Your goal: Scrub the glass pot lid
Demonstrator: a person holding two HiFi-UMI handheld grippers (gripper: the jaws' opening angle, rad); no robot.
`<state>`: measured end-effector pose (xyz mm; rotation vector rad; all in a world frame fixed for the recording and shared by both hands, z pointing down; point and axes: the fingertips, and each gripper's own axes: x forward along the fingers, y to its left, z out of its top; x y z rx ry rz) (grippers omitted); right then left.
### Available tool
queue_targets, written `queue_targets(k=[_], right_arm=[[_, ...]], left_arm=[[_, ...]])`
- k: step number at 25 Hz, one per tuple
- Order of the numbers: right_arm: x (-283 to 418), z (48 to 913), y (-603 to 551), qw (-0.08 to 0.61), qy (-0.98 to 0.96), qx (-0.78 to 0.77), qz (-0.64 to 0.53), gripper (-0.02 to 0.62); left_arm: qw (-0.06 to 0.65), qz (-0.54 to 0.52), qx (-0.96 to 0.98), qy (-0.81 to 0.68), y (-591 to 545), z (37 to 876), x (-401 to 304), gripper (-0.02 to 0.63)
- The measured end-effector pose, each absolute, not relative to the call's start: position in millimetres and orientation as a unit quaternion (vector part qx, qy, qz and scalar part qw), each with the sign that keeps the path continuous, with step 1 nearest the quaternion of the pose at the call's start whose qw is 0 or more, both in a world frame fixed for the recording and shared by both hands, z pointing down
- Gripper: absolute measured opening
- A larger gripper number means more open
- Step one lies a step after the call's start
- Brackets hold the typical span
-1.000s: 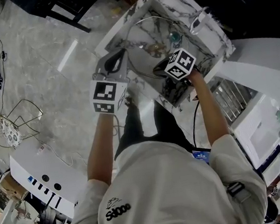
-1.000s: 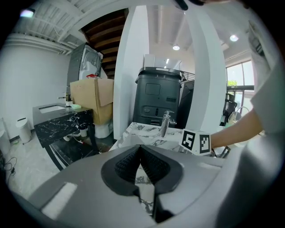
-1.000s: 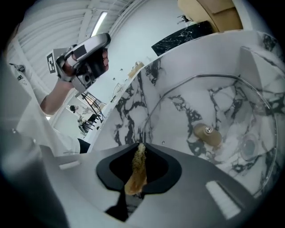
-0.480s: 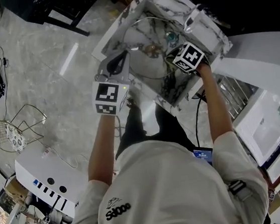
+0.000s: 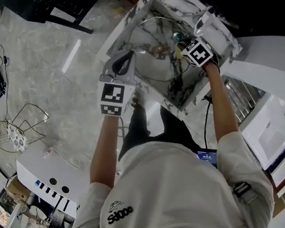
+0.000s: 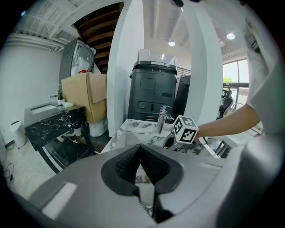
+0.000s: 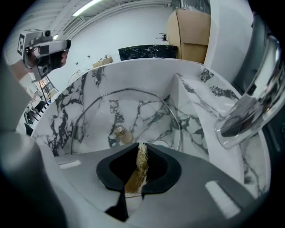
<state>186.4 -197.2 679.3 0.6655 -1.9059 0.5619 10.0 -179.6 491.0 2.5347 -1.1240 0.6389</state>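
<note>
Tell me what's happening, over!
Left gripper shut, empty. Right gripper shut on tan fibrous scrubber. Round glass pot lid in white marble sink. Nothing blocking.

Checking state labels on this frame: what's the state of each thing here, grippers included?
left gripper: shut, empty, at the sink's edge.
right gripper: shut on the scrub pad, over the sink.
scrub pad: pinched edge-on between the jaws.
glass pot lid: lying in the sink, knob up.
faucet: no water running.
sink: holds the lid, no standing water seen.
</note>
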Motion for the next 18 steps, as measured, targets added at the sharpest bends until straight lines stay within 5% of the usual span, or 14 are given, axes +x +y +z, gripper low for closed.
queue_targets(k=[18], right_arm=[[162,665,-279,0.463,-0.761,0.439,0.115,0.032]], left_arm=[[0.159,0.232,0.881,-0.381,-191,505,-14,0.009]])
